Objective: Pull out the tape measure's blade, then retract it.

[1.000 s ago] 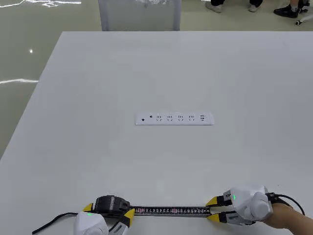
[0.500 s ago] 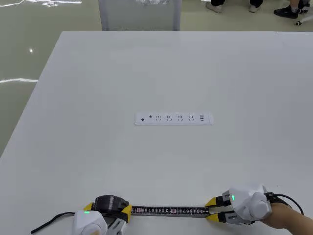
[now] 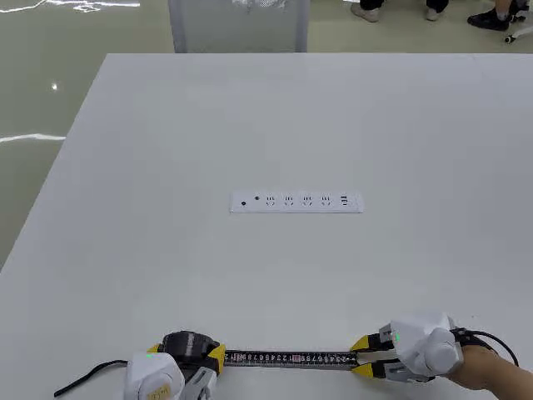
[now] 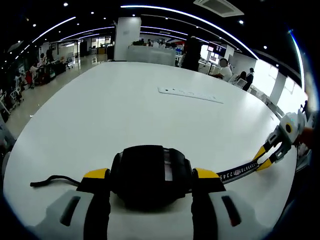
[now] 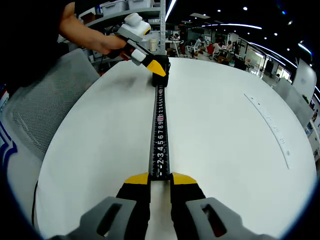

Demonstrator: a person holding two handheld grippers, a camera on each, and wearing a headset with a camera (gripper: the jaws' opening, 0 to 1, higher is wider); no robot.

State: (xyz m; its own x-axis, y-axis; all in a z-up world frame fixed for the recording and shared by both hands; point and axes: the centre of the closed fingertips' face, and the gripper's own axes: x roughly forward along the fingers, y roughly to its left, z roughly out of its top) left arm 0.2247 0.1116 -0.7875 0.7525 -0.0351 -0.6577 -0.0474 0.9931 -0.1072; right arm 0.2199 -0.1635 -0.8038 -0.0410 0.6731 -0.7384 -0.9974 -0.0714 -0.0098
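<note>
Head view puts the tape measure along the near edge of the white counter (image 3: 291,117), at 6 o'clock from the power strip (image 3: 296,202) lying mid-counter. Its black case (image 3: 190,345) sits toward 7 o'clock, and the blade (image 3: 290,359) runs flat from it toward 5 o'clock, numbers up.

The left gripper (image 3: 186,352) has its fingers closed on the case, 1 yellow tip against each flank. The right gripper (image 3: 363,357) has its fingers pinched on the free end of the blade, with the lowest numbers just beyond the tips in the right gripper view. The 2 grippers are well apart, and the blade looks straight and taut between them.

The pull-out looks well under way or done, so retraction is probably what remains.

The case is likely hard, compact and fairly dense, and smooth enough to twist under a light hold. The flanks, as gripped now, seem the right place.

The blade is thin sprung steel. It resists along its length but will probably kink if bent sideways, and its spring draws it toward the case. Holding at the end hook and easing it in should stop it whipping back.
</note>
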